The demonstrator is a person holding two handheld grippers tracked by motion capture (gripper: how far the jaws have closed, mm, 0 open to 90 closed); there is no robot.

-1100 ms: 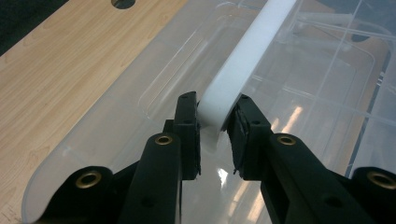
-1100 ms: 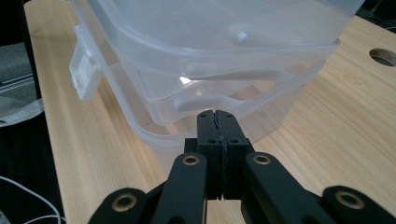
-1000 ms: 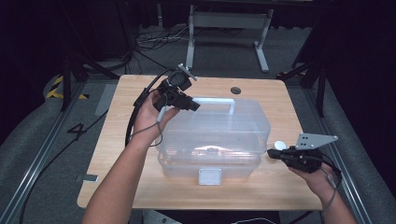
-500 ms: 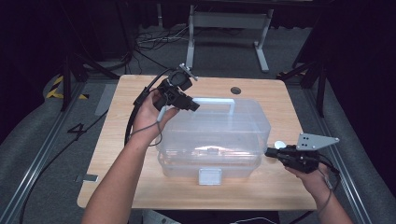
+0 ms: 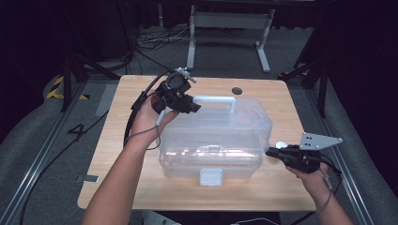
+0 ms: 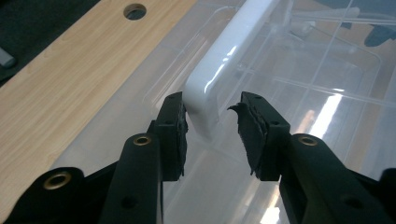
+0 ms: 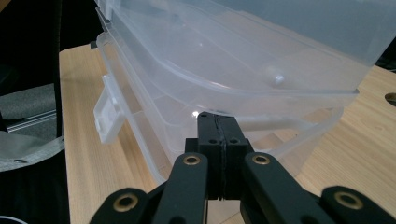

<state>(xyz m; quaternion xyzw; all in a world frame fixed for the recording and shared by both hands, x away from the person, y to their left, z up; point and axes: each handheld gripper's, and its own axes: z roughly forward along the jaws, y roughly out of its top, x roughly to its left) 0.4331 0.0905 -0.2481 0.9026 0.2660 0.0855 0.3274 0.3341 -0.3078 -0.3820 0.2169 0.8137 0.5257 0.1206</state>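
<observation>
Two risks I see: my left claw [image 6: 212, 135], jaws just widening off the white handle [image 6: 224, 65], drops the lid [image 5: 220, 122], while my closed right claw [image 7: 218, 122] slips off the box's rim [image 7: 261, 100].

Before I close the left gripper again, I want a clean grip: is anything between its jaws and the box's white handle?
Nothing visible: the left gripper straddles the white handle, its jaws having just been opening.

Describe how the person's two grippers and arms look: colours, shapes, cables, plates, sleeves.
Both grippers are black. The left gripper has two flat jaws with brass-coloured rivets and ragged dark pads; a black cable loops from it. The right gripper carries a grey three-cornered plate with small holes. The forearms are bare, with no sleeves showing.
</observation>
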